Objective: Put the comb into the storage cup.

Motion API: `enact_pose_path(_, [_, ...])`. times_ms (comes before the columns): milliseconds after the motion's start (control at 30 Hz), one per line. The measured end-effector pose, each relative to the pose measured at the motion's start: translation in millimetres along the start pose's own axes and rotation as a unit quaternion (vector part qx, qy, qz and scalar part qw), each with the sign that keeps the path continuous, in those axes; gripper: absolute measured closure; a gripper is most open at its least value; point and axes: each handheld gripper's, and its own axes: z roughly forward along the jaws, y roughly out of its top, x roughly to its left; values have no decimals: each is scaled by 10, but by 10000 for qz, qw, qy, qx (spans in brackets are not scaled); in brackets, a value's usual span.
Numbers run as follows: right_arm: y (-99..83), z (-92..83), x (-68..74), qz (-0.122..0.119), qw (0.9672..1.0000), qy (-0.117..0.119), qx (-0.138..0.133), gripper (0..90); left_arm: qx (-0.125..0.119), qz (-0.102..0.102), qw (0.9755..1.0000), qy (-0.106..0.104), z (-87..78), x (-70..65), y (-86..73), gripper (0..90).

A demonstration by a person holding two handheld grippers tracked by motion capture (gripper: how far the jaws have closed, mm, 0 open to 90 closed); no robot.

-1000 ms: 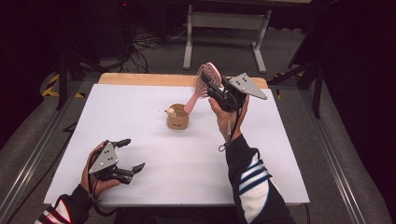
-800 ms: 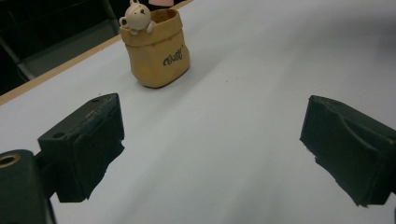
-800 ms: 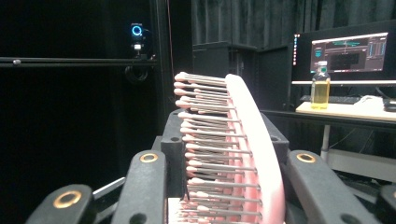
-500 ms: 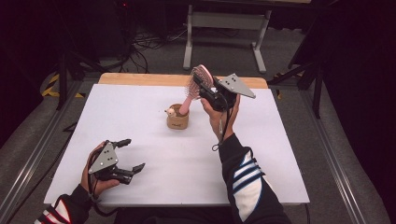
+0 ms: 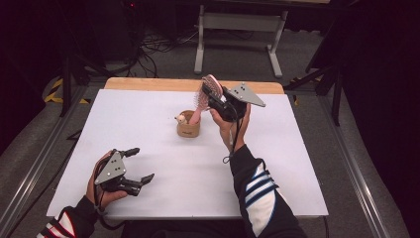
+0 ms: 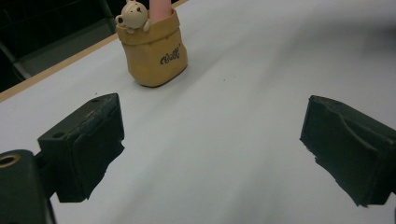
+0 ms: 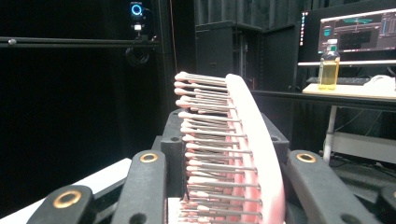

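Note:
A tan pouch-shaped holder (image 5: 188, 129) with a small bear figure (image 5: 180, 118) on its rim stands mid-table. My right gripper (image 5: 216, 100) is raised just right of it and is shut on the head of a pink hairbrush (image 5: 210, 85). The brush slants down to the left, and its handle end (image 5: 195, 116) sits inside the holder. In the right gripper view the bristled brush (image 7: 233, 154) is clamped between the jaws of the gripper (image 7: 224, 135). My left gripper (image 5: 141, 163) rests open near the front left. Its view (image 6: 212, 140) faces the holder (image 6: 154, 51) with the pink handle (image 6: 161, 8) in it.
The white table top (image 5: 297, 148) has a wooden strip (image 5: 148, 84) along its far edge. Beyond it a metal stand (image 5: 237, 29) and cables (image 5: 158, 44) lie on the floor. In the right gripper view, a monitor (image 7: 355, 32) and a bottle (image 7: 329, 65) stand on a desk.
My right gripper has moved left and down with the hairbrush, and the handle end has gone into the holder. The left gripper has stayed put.

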Motion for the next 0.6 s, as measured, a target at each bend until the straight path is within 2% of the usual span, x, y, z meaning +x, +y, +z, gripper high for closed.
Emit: enact_pose_path(600, [-159,28,28,63,9997,119,203,641,53,5,10000,-35,19,-1,-1,70])
